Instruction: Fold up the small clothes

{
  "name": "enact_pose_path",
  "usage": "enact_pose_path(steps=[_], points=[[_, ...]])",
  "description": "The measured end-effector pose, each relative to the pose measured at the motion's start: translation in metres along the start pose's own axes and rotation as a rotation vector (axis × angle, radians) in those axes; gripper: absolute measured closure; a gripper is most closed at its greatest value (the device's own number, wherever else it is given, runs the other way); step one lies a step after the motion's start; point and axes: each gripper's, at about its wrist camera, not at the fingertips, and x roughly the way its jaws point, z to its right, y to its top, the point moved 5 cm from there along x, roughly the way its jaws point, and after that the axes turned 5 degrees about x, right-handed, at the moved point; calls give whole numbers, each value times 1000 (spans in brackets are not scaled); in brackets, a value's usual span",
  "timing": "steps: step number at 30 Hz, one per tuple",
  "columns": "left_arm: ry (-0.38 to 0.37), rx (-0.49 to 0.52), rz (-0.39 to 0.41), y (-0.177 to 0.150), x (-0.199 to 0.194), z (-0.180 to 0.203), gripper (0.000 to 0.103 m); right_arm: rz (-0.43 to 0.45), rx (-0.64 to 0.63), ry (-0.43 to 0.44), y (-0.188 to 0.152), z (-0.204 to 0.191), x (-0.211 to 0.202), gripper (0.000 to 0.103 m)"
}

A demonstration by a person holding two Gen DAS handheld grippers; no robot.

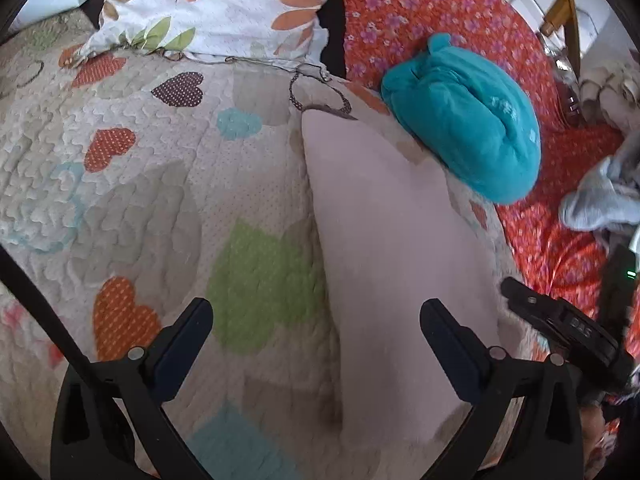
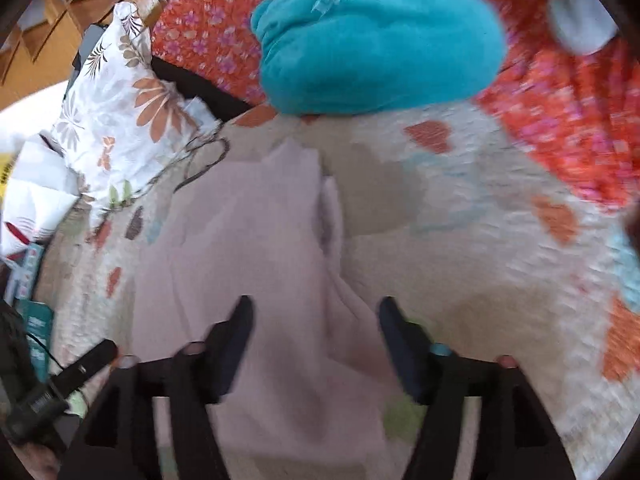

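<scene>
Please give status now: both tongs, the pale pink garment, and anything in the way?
Left tongs open, right tongs open, nothing held. Pale pink garment flat on quilt. Teal bundle beyond it, not blocking.

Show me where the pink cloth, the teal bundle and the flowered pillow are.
pink cloth (image 1: pixel 384 240), left wrist view, flat middle
teal bundle (image 1: pixel 468 136), left wrist view, rounded top
flowered pillow (image 1: pixel 216 12), left wrist view, centre

We see soft, even daylight in both views, no hard shadows, no glare. Left wrist view is mostly sharp; right wrist view is motion-smeared, worst on the quilt (image 2: pixel 500 240) at right. Fisheye bends both frames, with black vignette in the corners.
</scene>
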Motion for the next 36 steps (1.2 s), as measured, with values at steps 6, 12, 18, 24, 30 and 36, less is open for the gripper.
enact_pose_path(steps=[6, 12, 18, 24, 30, 36], points=[[-95, -43, -134, -14, 35, 5, 0, -142, 70, 48, -1, 17, 56, 25], [-87, 83, -206, -30, 39, 35, 66, -156, 139, 141, -9, 17, 42, 71], [-63, 163, -206, -51, 26, 44, 68, -140, 156, 69, -18, 29, 25, 60], [-96, 163, -205, -62, 13, 34, 67, -91, 110, -121, -25, 59, -4, 59], [-102, 177, -104, -53, -26, 36, 61, 141, 9, -99, -22, 53, -67, 59], [32, 237, -30, -52, -21, 46, 33, -5, -3, 203, -41, 15, -48, 60]])
